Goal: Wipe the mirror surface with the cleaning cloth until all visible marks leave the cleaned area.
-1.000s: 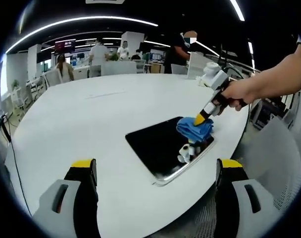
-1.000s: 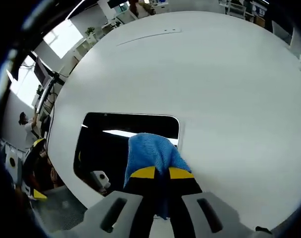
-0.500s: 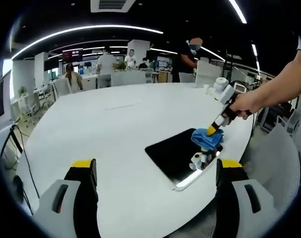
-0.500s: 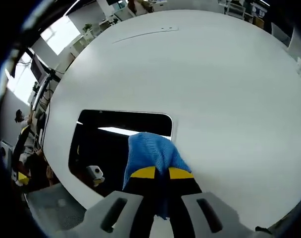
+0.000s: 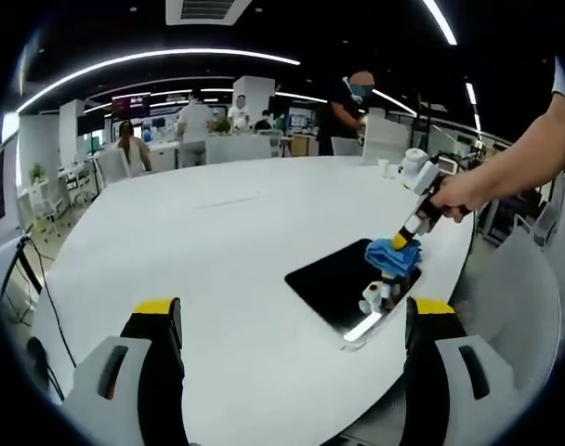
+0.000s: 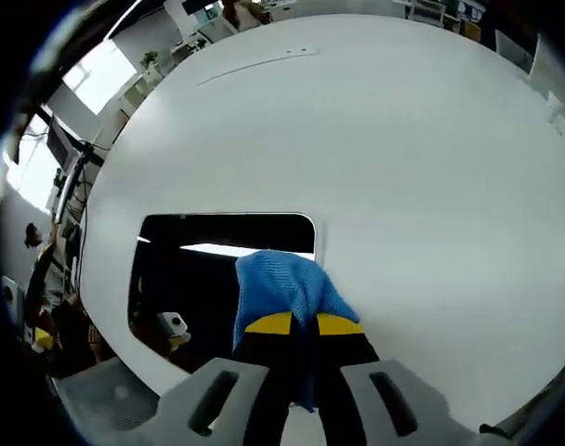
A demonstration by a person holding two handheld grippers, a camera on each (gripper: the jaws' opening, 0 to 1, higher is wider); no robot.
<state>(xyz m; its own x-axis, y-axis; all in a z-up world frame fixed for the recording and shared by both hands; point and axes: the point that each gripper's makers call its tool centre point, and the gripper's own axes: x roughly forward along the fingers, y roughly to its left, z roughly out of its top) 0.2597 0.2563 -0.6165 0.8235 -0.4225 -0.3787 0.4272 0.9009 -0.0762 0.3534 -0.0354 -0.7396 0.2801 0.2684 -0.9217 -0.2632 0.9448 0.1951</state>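
A dark rectangular mirror (image 5: 343,283) (image 6: 194,265) lies flat on the white table (image 5: 190,242), near its rounded edge. My right gripper (image 6: 304,325) (image 5: 400,242) is shut on a blue cleaning cloth (image 6: 282,288) (image 5: 392,255), which is pressed on the mirror's corner. A person's hand (image 5: 454,193) holds that gripper from the right in the left gripper view. My left gripper (image 5: 292,316) is open and held well back from the mirror, above the table, with nothing between its jaws.
The big white table (image 6: 385,158) spreads far beyond the mirror. Several people (image 5: 194,111) stand among desks and chairs at the back. A grey chair (image 5: 524,316) sits at the right past the table's edge. Cables (image 5: 27,279) hang on the left.
The left gripper view has shifted a little, so the mirror sits slightly further right. The cloth has slid a bit along the mirror's corner. Both grippers keep their states.
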